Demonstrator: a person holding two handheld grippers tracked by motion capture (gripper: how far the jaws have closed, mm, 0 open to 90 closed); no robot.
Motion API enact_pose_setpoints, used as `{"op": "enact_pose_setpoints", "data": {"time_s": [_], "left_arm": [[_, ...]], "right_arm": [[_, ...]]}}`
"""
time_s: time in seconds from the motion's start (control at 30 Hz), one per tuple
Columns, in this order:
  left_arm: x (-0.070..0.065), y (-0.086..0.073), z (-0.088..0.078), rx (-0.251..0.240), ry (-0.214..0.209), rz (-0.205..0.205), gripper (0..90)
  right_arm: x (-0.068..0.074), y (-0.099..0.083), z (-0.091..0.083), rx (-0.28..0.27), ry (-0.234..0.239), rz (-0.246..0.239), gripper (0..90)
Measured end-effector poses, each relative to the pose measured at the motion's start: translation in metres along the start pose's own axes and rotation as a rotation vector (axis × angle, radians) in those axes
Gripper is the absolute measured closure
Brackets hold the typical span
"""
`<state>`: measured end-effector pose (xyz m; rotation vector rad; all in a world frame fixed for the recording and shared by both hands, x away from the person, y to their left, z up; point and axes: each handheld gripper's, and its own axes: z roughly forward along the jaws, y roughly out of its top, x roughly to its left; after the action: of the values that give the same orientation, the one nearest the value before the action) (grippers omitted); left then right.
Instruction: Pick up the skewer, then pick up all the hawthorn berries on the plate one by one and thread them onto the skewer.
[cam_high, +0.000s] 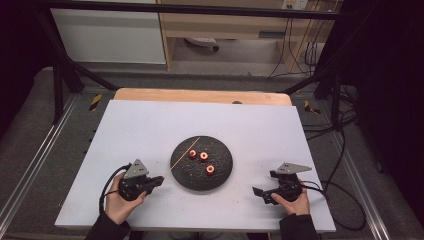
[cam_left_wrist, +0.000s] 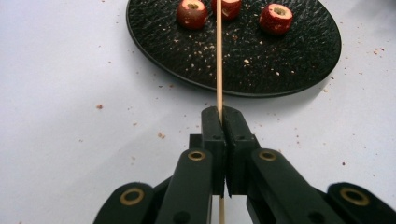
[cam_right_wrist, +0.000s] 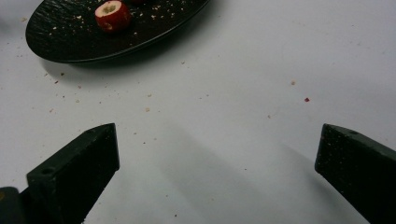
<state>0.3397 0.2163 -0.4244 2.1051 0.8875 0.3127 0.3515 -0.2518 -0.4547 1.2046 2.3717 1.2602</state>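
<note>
A black round plate (cam_high: 225, 175) lies mid-table with three small red cored fruits (cam_high: 204, 156) on it. My left gripper (cam_high: 159, 180) sits at the plate's left, shut on a thin wooden skewer (cam_high: 184, 154) that slants up over the plate's left part. In the left gripper view the skewer (cam_left_wrist: 219, 56) runs straight ahead from the closed jaws past the fruits (cam_left_wrist: 191, 12). My right gripper (cam_high: 257, 192) rests on the white table right of the plate, open, with nothing between its fingers (cam_right_wrist: 79, 168). One fruit (cam_right_wrist: 112, 15) and the plate's rim (cam_right_wrist: 121, 46) show ahead of it.
Crumbs are scattered over the plate and the white table top (cam_high: 150, 125). A wooden strip (cam_high: 200, 95) edges the table's far side. Black frame bars and cables (cam_high: 340, 150) stand around the table.
</note>
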Motion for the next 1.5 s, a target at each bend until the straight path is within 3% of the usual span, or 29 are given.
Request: {"op": "enact_pose_setpoints", "data": {"time_s": [0.23,0.5,0.73,1.13,1.3,1.5], "left_arm": [[0.002,-0.015,-0.009,-0.058,0.0,-0.02,88.1],[0.004,-0.024,-0.012,-0.07,-0.008,-0.021,88.2],[0.004,-0.03,-0.014,-0.074,-0.011,-0.016,88.2],[0.004,-0.035,-0.016,-0.086,-0.014,-0.012,88.1],[0.001,-0.035,-0.016,-0.085,-0.02,-0.007,88.2],[0.0,-0.035,-0.015,-0.076,-0.023,-0.006,88.2]], "right_arm": [[0.0,0.0,0.002,-0.001,-0.003,0.007,0.6],[0.002,0.002,0.002,-0.009,-0.005,0.031,0.6],[0.011,0.012,0.006,0.001,-0.017,0.013,0.5],[0.036,0.047,0.014,0.012,-0.024,-0.037,0.5],[0.053,0.07,0.026,0.038,-0.022,-0.075,0.6],[0.065,0.087,0.038,0.07,-0.03,-0.084,0.7]]}}
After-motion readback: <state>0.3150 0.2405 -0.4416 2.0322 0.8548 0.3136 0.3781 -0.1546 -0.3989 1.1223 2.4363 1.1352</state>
